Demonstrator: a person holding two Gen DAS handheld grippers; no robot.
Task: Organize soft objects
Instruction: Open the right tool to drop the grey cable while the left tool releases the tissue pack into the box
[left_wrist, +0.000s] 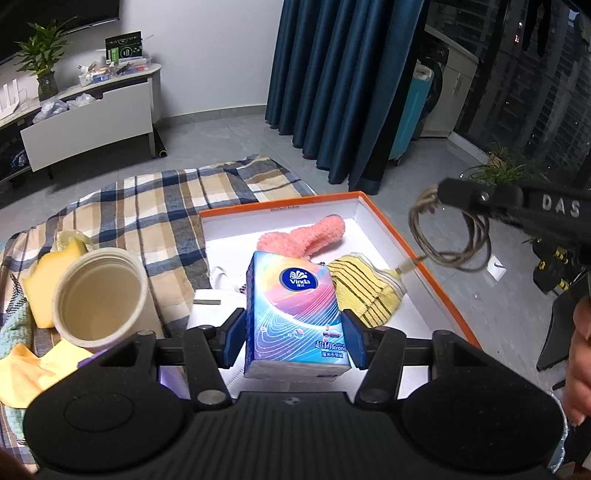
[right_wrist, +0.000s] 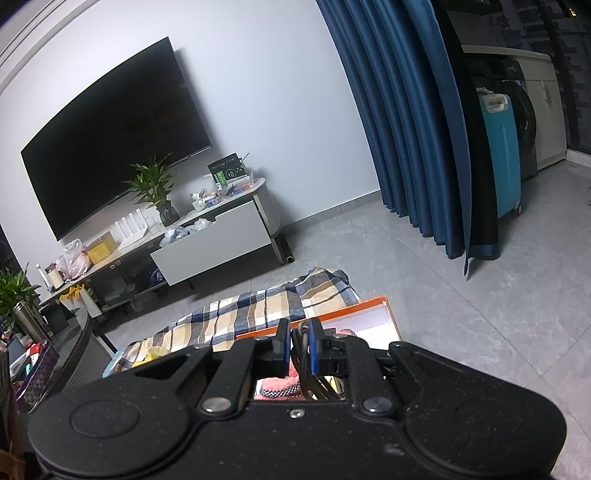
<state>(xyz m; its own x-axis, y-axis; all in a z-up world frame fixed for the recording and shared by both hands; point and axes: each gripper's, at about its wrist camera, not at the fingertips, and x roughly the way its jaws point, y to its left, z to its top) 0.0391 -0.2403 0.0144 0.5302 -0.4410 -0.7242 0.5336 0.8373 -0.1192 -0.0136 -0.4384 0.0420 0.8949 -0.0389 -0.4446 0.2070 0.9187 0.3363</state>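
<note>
A: What has the left gripper (left_wrist: 295, 338) got?

B: A tissue pack (left_wrist: 295, 314), squeezed between its two blue pads, held over the near end of the box (left_wrist: 413, 240). The pack's bottom edge is cut off by the gripper's own body.

A: And past it?

B: Just beyond the pack, inside the box, a pink sock (left_wrist: 306, 236) and a yellow striped cloth (left_wrist: 364, 291) lie side by side. Something white pokes out to the left of the pack, mostly hidden; I can't name it. Left of the gripper, on the plaid blanket (left_wrist: 147, 214), stands an open tub (left_wrist: 101, 297) with a yellow sponge (left_wrist: 46, 280) half behind it.

A: The right gripper (right_wrist: 297, 349)?

B: Closed on a coil of cord (left_wrist: 448, 236), which dangles over the box's far right side. In its own view the gripper body blocks nearly everything below; only strands of cord show between the pads, and a sliver of pink, probably the sock. A hand (left_wrist: 580, 354) is cut off at the frame's right edge.
</note>
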